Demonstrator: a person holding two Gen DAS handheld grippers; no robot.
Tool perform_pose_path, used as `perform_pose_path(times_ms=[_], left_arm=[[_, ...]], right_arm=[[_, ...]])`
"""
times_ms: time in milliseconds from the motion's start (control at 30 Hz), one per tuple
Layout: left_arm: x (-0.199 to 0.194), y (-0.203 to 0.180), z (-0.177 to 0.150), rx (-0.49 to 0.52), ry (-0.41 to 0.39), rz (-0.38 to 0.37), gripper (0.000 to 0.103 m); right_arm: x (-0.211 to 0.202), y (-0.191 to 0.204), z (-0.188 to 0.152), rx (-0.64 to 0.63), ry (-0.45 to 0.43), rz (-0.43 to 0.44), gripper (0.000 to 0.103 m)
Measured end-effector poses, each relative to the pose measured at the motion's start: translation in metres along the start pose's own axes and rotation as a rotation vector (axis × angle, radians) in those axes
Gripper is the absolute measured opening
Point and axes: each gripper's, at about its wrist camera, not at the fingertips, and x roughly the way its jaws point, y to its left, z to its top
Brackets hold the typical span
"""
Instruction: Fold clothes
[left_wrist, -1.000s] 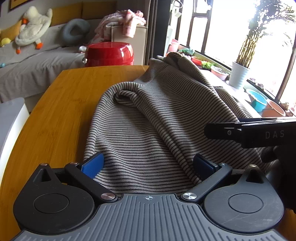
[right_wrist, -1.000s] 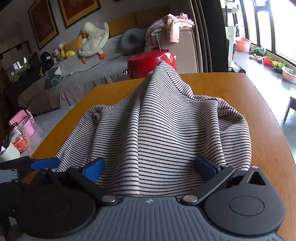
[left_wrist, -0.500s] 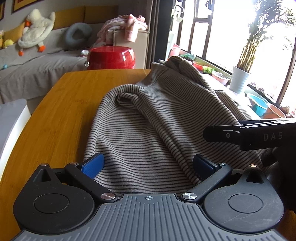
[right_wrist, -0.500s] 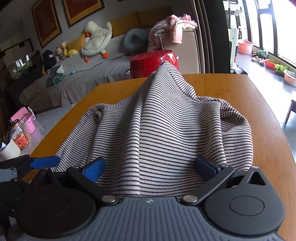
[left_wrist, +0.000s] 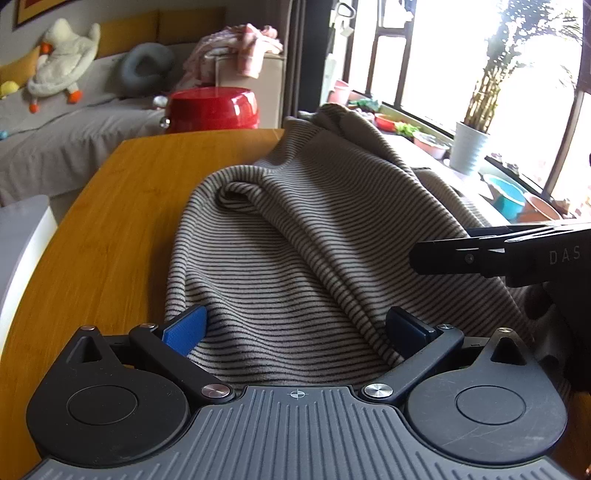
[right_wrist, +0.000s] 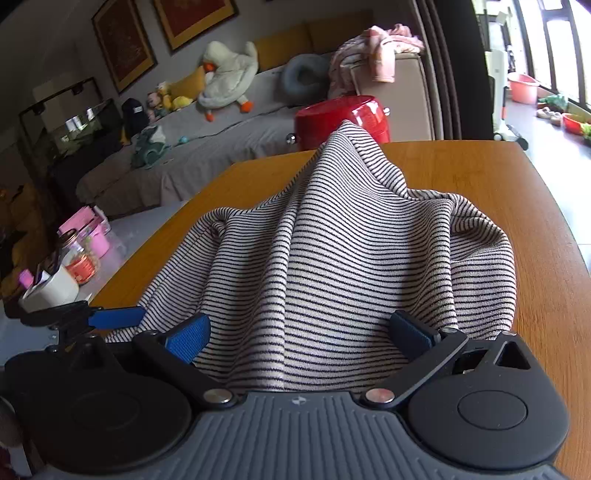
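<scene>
- Left wrist view: my left gripper (left_wrist: 295, 330) sits spread with the striped garment (left_wrist: 314, 229) draped between its fingers, seemingly to lift the near hem. The bench (left_wrist: 122, 206) lies bare toward its left edge.
- Right wrist view: my right gripper (right_wrist: 299, 338) is spread likewise around the cloth's near edge; the far-right corner offers room.

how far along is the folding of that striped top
Early. Done: the striped top is on the wooden table. In hand: cloth lies between the spread fingers of the left gripper and right gripper. Left: it is bunched in ridges, with no flat fold.
</scene>
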Motion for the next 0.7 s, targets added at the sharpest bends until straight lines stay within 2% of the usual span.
perform_pose_path(times_ms=[167,267,333,367,467,567,700], left_arm=[[-0.009,0.010,0.008,-0.070,0.072,-0.215,0.103],[0.001,0.021,0.019,-0.110,0.048,-0.306,0.103],[0.013,0.026,0.024,-0.128,0.060,-0.350,0.103],[0.019,0.027,0.025,-0.132,0.073,-0.374,0.103],[0.026,0.027,0.028,-0.093,0.082,-0.409,0.103],[0.030,0.028,0.031,-0.073,0.093,-0.436,0.102],[0.034,0.030,0.031,-0.107,0.072,-0.438,0.101]], right_arm=[[-0.011,0.002,-0.006,-0.044,0.030,-0.001,0.103],[-0.011,0.000,-0.003,0.020,0.017,-0.015,0.103],[-0.013,-0.003,0.000,0.099,-0.011,-0.038,0.103],[-0.015,-0.004,0.003,0.129,-0.025,-0.063,0.099],[-0.023,0.001,0.014,0.132,-0.065,-0.180,0.081],[-0.029,0.012,0.031,0.026,-0.102,-0.292,0.074],[-0.012,0.007,0.053,-0.014,-0.090,-0.281,0.068]])
